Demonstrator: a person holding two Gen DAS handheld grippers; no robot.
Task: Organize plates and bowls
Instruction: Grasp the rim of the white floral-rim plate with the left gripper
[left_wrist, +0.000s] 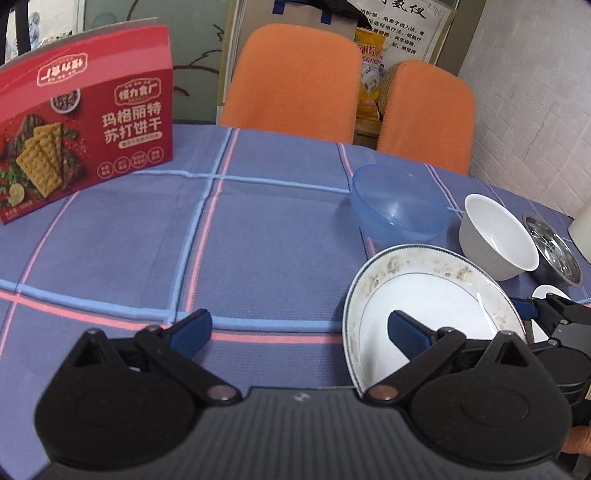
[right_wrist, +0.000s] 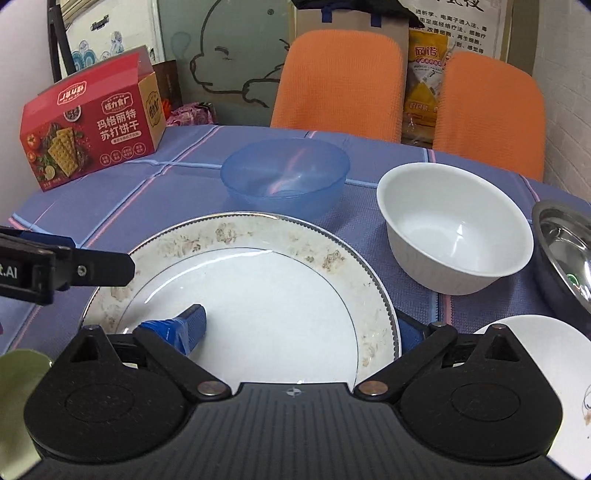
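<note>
We hold our right gripper (right_wrist: 295, 328) around the near rim of the floral plate (right_wrist: 258, 295): one blue finger (right_wrist: 184, 326) lies on top of the plate's white well, the other sits under the rim at the right, so the jaws are clamped on the plate's edge. From the left wrist view the same plate appears tilted, its far rim lifted off the checked tablecloth (left_wrist: 258, 229), and the right gripper shows behind it at the right edge.

Our left gripper (left_wrist: 295, 332) is spread wide and holds nothing. Its right finger (left_wrist: 406, 330) reaches in front of the plate's inner face, while its left finger hangs over bare cloth. We cannot tell whether that right finger touches the plate.

Beyond the plate stands a translucent blue bowl (right_wrist: 284, 177), upright. To its right sits a white bowl (right_wrist: 454, 236), also upright and just beside the plate's rim. Further right is a steel bowl (right_wrist: 565, 251), near the white one. A small white dish (right_wrist: 546, 354) lies at the near right, partly hidden behind our right gripper.

At the table's far left a red cracker box (left_wrist: 85, 133) stands upright, and two orange chairs (left_wrist: 291, 77) are pushed in at the far side
</note>
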